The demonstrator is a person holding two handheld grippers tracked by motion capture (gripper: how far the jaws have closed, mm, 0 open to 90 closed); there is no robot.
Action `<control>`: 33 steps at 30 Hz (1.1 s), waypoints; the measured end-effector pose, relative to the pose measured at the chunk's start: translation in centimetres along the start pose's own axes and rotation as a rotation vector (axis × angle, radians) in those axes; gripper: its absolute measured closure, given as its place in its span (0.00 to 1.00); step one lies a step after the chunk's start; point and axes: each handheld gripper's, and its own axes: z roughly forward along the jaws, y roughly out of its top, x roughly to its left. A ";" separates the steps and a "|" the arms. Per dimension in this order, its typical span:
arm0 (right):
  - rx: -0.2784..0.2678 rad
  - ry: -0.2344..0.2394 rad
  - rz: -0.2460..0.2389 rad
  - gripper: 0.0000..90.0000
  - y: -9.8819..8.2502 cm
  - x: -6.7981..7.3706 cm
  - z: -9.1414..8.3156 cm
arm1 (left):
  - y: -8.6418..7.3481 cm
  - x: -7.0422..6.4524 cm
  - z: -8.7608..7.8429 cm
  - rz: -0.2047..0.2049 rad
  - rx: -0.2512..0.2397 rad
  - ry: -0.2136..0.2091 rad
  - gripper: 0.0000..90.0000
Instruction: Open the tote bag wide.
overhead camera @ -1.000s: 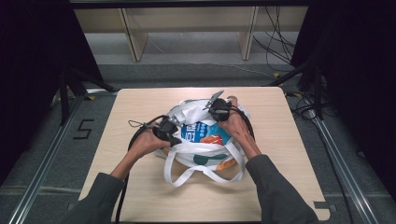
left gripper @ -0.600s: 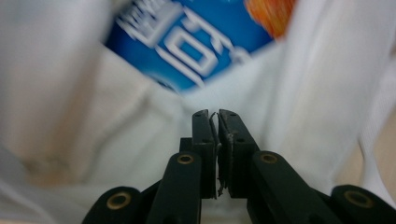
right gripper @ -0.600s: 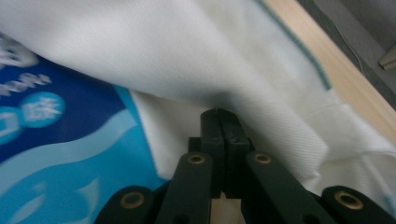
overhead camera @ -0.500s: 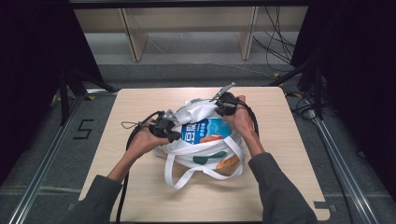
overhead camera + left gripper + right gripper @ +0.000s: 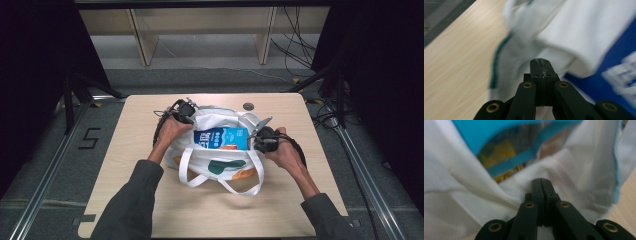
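A: Here we are over the desk [image 5: 150,200], and the white tote bag [image 5: 215,165] lies right in the middle of it, handles toward the person.

B: The left gripper [image 5: 184,113] is at the bag's far left corner, its fingers [image 5: 540,72] pressed together, white cloth just at their tips. Whether any cloth is pinched, I can't tell.

A: And the right gripper [image 5: 264,140] is at the bag's right edge, its fingers [image 5: 541,192] pressed together too, nose into the fabric.

B: Between them, a blue carton [image 5: 220,137] peeks from the bag's mouth.
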 end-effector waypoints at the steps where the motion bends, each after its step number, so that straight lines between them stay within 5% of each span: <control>1: -0.008 0.007 0.017 1.00 -0.3 -0.1 0.0 | -0.4 0.3 0.1 -0.036 -0.018 -0.001 0.99; 3: -0.034 -0.005 0.017 1.00 -0.3 -0.3 -0.3 | -0.6 0.3 0.0 -0.044 -0.027 0.003 0.99; 4: -0.047 -0.019 0.028 1.00 0.0 0.0 -0.7 | -0.5 -0.3 -0.7 0.002 -0.032 0.016 0.99; 5: -0.083 -0.026 0.016 1.00 0.3 0.2 -1.2 | -0.5 -0.7 -1.1 -0.001 -0.057 0.000 0.99; 8: -0.198 -0.019 -0.011 1.00 1.6 1.5 -2.6 | -0.5 -2.7 -2.7 0.001 -0.124 -0.132 0.97; 11: -0.143 -0.060 -0.072 1.00 2.8 3.0 -2.9 | -0.6 -4.1 -3.0 0.087 -0.112 -0.163 0.96; 13: -0.147 -0.055 -0.055 1.00 2.4 3.1 -2.9 | -1.0 -4.7 -3.0 0.061 -0.096 -0.179 0.96; 17: -0.199 -0.056 -0.033 1.00 0.8 3.6 -4.4 | -2.0 -5.4 -3.6 0.121 -0.064 -0.202 0.95; 19: -0.234 -0.060 -0.085 1.00 0.4 4.1 -5.2 | -2.8 -5.7 -4.5 0.136 -0.074 -0.217 0.96; 20: -0.258 -0.041 -0.073 1.00 0.3 4.8 -5.5 | -3.3 -5.7 -4.9 0.145 -0.082 -0.223 0.97; 25: -0.209 0.055 -0.125 1.00 -1.0 6.3 -4.3 | -6.4 -4.8 -4.8 0.116 -0.097 -0.206 0.97; 26: -0.202 0.046 -0.118 1.00 -1.4 6.4 -3.7 | -6.8 -4.4 -4.5 0.064 -0.118 -0.236 0.99; 31: -0.175 0.063 -0.114 1.00 -1.7 6.6 -3.1 | -6.8 -4.3 -5.0 0.078 -0.121 -0.240 0.99; 33: -0.156 0.074 -0.104 1.00 -1.4 6.5 -3.7 | -6.5 -3.9 -5.6 0.044 -0.157 -0.261 0.97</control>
